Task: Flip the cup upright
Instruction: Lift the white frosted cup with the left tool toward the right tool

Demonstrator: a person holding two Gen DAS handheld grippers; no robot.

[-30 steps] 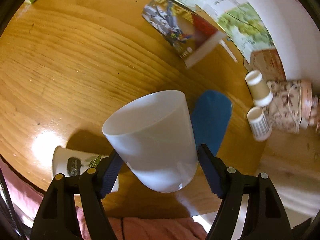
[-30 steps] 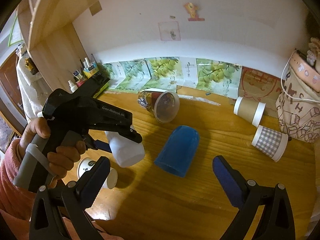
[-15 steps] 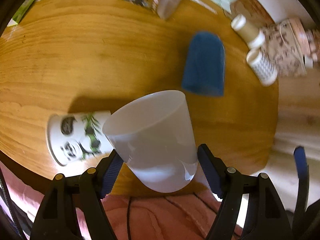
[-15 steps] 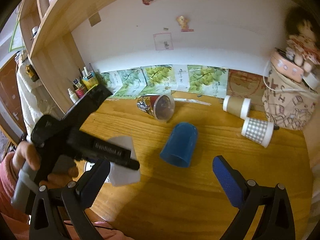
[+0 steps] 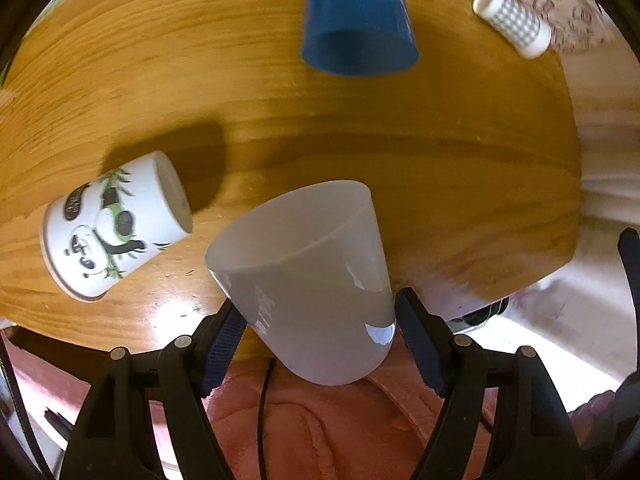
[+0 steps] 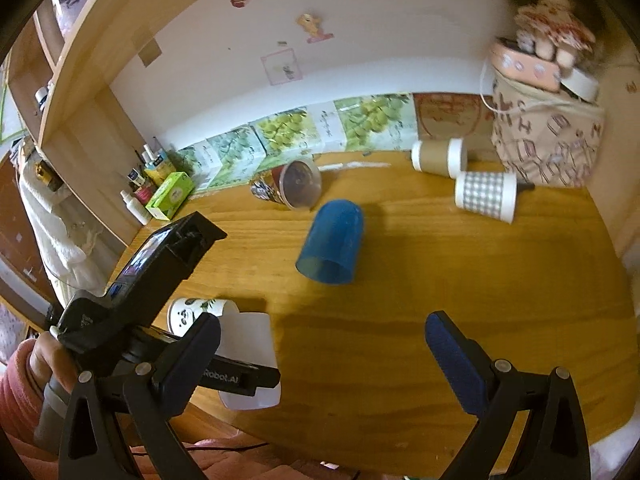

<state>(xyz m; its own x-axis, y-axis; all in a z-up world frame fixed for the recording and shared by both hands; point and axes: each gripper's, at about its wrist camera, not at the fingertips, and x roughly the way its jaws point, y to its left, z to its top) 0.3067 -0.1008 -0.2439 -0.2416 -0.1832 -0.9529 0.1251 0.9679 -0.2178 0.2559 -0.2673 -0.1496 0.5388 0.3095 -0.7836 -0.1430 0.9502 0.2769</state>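
Note:
My left gripper is shut on a white translucent cup, held above the table's near edge, mouth up and tilted away. In the right wrist view the cup hangs near the front left edge under the left gripper's body. My right gripper is open and empty over the table's front. A blue cup lies on its side mid-table and also shows in the right wrist view. A panda-print cup lies on its side left of the white cup.
On the round wooden table lie a printed cup, a brown paper cup and a checked paper cup, all on their sides. A patterned bag stands back right. Bottles and a green box stand back left.
My left gripper has pulled back toward the table's near edge with the white cup, turning it more upright. The right gripper has backed off slightly and stays open.

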